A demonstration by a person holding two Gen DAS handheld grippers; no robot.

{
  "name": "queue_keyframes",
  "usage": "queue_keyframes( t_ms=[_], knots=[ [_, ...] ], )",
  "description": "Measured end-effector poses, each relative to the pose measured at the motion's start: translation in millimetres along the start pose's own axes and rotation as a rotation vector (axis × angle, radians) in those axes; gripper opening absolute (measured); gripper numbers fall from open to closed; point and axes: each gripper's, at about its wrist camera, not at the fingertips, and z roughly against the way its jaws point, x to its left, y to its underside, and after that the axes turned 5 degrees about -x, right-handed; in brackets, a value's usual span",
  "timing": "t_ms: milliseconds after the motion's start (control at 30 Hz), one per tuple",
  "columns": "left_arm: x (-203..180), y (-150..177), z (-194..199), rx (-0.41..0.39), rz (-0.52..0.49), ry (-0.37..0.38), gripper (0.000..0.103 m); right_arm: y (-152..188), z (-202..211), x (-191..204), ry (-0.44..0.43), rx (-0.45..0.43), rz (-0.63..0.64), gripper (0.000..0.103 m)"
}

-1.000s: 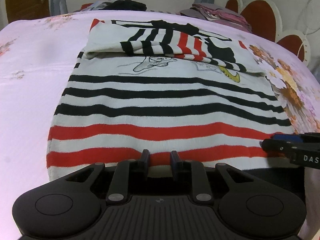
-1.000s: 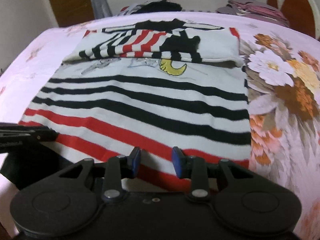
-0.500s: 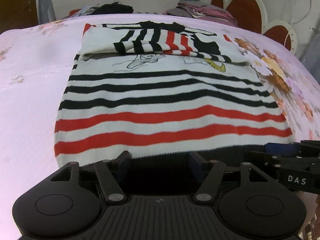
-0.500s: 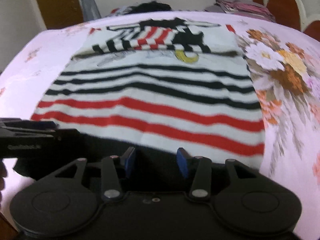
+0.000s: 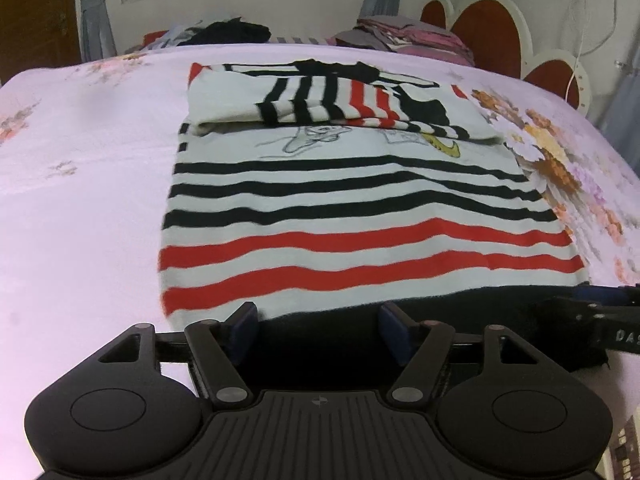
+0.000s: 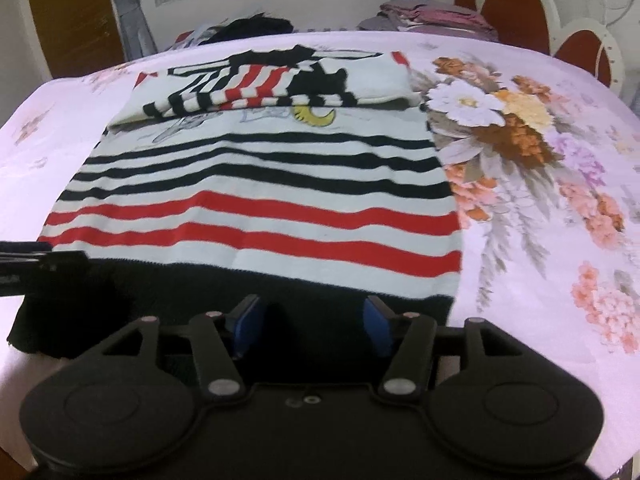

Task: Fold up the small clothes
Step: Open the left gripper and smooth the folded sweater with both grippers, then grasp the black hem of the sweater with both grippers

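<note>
The striped sweater point(image 5: 360, 216) is laid flat on the bed point(image 5: 80, 184), with its sleeves and top portion folded down over the printed chest area. Black stripes run below that fold, red stripes below those, and a black hem band point(image 5: 460, 312) lies nearest the cameras.

The left gripper point(image 5: 320, 330) is held over the hem band, towards the sweater's left corner. Its jaws are opening and already stand wide; no cloth is seen between the blue pads. The right gripper point(image 6: 312, 326) is held over the same band, nearer the sweater's right corner. Its jaws are also opening, with nothing pressed between them.

The step in hand is judged to be a release of the hem or a re-grasp of it; which cannot be told. If the hem is to be taken for the next fold, both corners should be gripped at matching points along the band, so that the stripes stay parallel when the edge is carried towards the folded top. Both layers of the hem should be caught, not the upper one alone.

No containers are seen. Beyond the sweater's far edge, a dark heap of clothes point(image 5: 236, 32) and a stack of folded pink and grey garments point(image 5: 404, 34) rest on the bed.
</note>
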Motion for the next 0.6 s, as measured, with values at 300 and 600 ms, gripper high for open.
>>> queue_keyframes(
  t_ms=[300, 600],
  knots=[
    [48, 25, 10, 0.050, 0.090, -0.019, 0.067, 7, 14, -24, 0.079, -0.018, -0.038, 0.063],
    [50, 39, 7, 0.066, 0.110, 0.024, 0.071, 22, 13, -50, 0.098, 0.020, -0.089, 0.066]
  ],
)
